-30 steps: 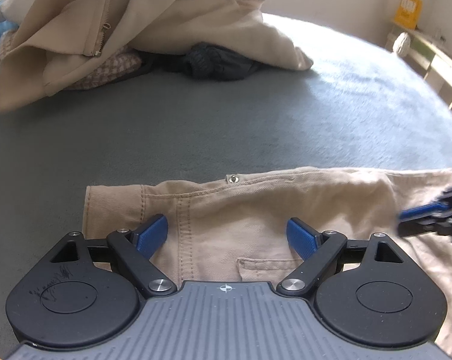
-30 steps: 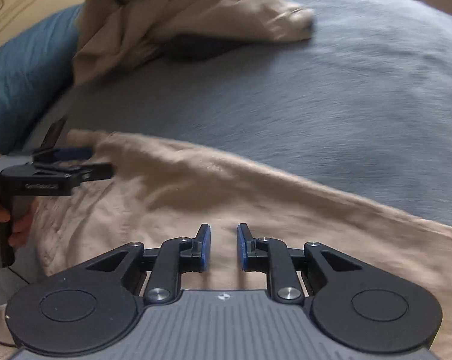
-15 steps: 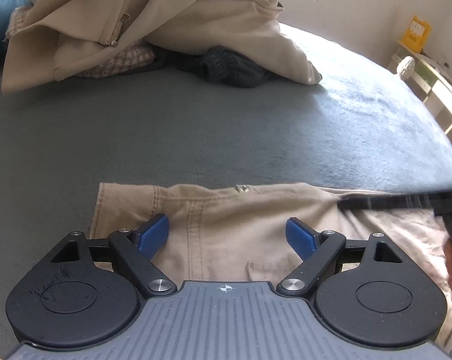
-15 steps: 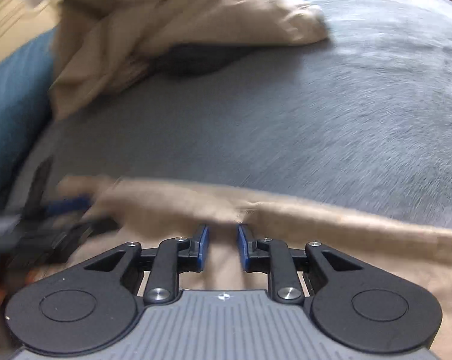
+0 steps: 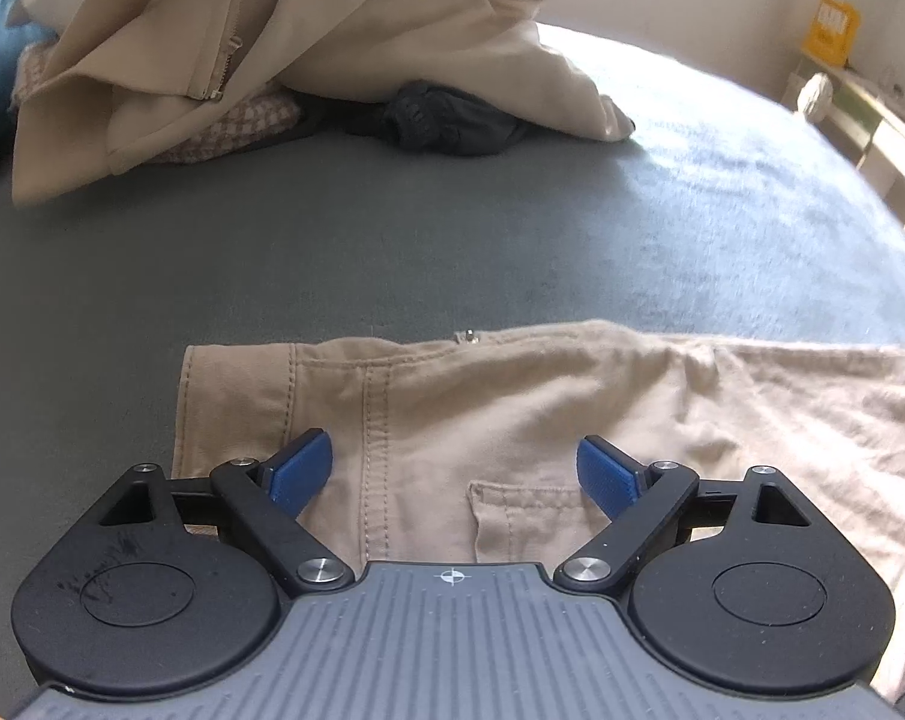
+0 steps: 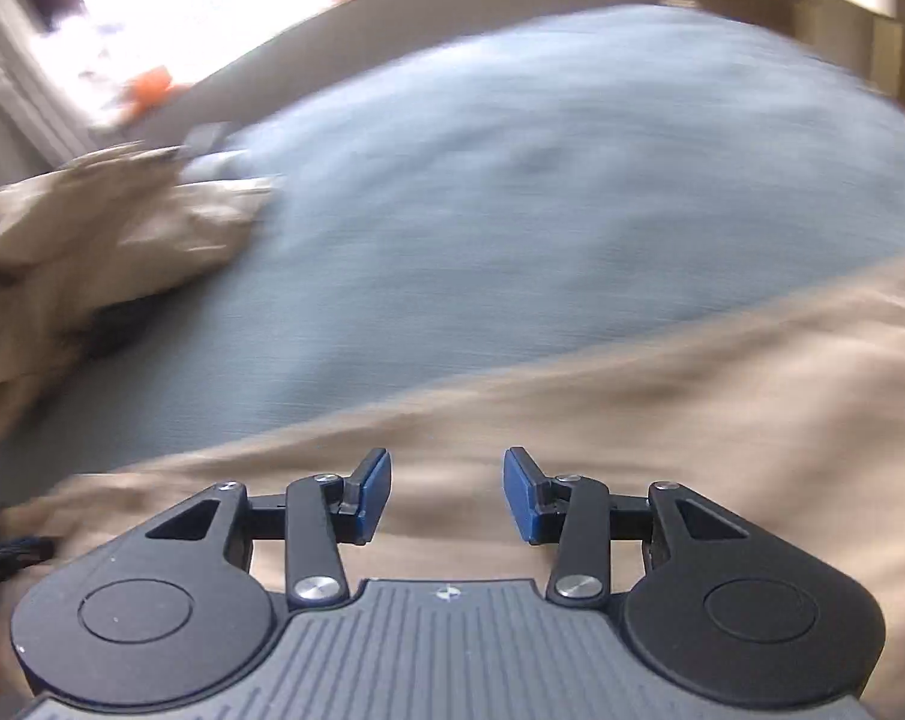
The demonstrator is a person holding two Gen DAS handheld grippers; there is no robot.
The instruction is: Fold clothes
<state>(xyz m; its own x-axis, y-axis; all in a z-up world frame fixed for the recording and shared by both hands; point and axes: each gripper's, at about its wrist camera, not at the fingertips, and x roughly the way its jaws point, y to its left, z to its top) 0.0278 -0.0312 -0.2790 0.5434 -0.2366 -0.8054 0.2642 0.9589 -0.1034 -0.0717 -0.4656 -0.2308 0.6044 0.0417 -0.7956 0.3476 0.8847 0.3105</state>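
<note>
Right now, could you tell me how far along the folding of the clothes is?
Early. Done: the tan trousers lie spread flat on the grey bed. In hand: nothing; the left gripper is open above the waistband, and the right gripper has just been opening, empty, over the cloth. Left: folding them, then the pile of clothes.

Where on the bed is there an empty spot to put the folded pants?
The wide bare strip of grey-blue bedcover between the tan pants in front and the heap of clothes at the back is free, widening out to the right. The back left, under the heap, is crowded.
</note>
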